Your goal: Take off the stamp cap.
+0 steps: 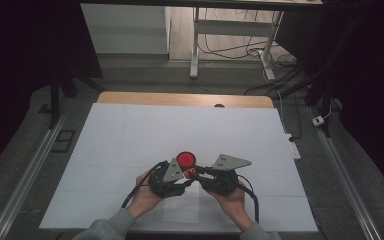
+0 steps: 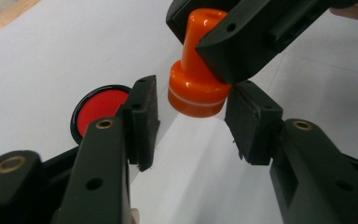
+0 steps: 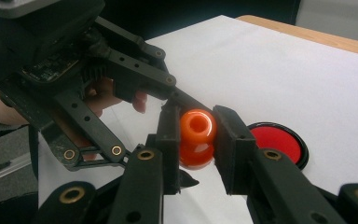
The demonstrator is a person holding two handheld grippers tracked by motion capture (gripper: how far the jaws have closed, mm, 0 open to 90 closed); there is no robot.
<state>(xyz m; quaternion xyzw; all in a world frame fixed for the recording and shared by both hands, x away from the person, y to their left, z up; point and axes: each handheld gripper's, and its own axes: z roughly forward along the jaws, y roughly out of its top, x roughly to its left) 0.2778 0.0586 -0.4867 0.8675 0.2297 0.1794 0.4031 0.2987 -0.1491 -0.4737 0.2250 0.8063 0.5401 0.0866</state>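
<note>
The right hand-held gripper point(image 3: 196, 140) clamps the narrow handle of the orange stamp point(image 2: 198, 70), long axis pointing at the left hand-held gripper point(image 2: 191, 123). That one's jaws flank the stamp's wide base, not yet pressing. Just beside the stamp, the red ink pad point(image 1: 185, 159) lies on the surface point(image 1: 130, 140).

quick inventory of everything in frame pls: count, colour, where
orange plastic stamp with knob handle: 1, orange, held above the sheet by its handle in the right gripper, base between the left gripper's jaws
round red ink pad in black rim: 1, red and black, on the sheet just beyond the grippers
white sheet: 1, white, covering the table
wooden table: 1, light wood, far edge visible
left gripper: 1, black, jaws around stamp base, not pressing it
right gripper: 1, black, shut on stamp handle
hands: 2, grey sleeves, bottom of high view
</note>
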